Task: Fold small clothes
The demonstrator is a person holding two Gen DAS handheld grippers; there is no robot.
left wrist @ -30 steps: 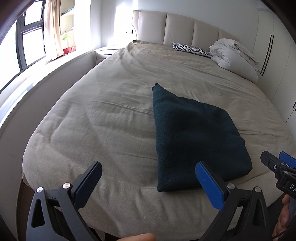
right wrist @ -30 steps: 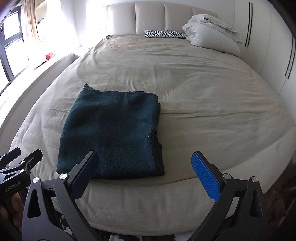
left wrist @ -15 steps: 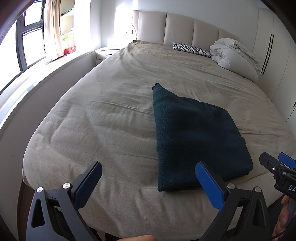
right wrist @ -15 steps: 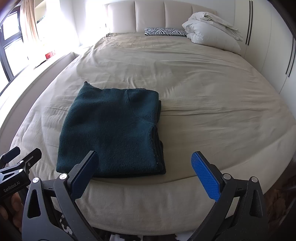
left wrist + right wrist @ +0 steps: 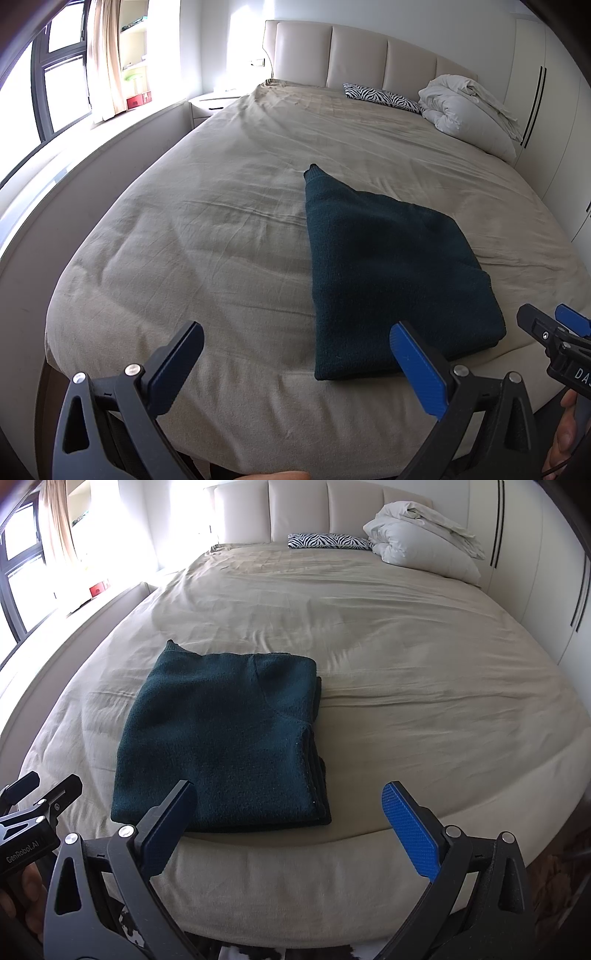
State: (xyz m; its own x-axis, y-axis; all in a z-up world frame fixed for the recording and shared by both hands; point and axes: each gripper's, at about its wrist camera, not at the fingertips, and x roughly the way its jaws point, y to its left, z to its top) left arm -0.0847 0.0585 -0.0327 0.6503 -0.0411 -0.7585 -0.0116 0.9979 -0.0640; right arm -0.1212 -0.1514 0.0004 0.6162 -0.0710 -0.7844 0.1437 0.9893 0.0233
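Almost nothing has changed over the last sec: the dark green sweater (image 5: 221, 738) sits where it sat, already a squarish stack w/ layered edges along its right side, one corner poking out at approx 11 o'clock. Only the right wrist view has eased a little closer to it; the left view reads the same. Judgement: the fold looks basically done, both tools are backed off, and what's left is at most a tidy of that stray corner or a move to the next garment.

Left gripper (image 5: 295, 362) is spread wide, nothing between its fingers, hanging over the near edge of the bed (image 5: 192, 258). From it, the sweater lies at approx 1 o'clock, near the right fingertip but apart from it, not between the jaws.

Right gripper (image 5: 288, 819) is likewise wide apart and empty. The sweater lies at 11 o'clock from it; the left fingertip overlaps the sweater's near edge in view, but contact can't be told, prob. just above it.

Further up the bed, at 12 to 1 o'clock, sit a zebra pillow (image 5: 328, 541) and a white duvet bundle (image 5: 424, 539), well apart from the work.
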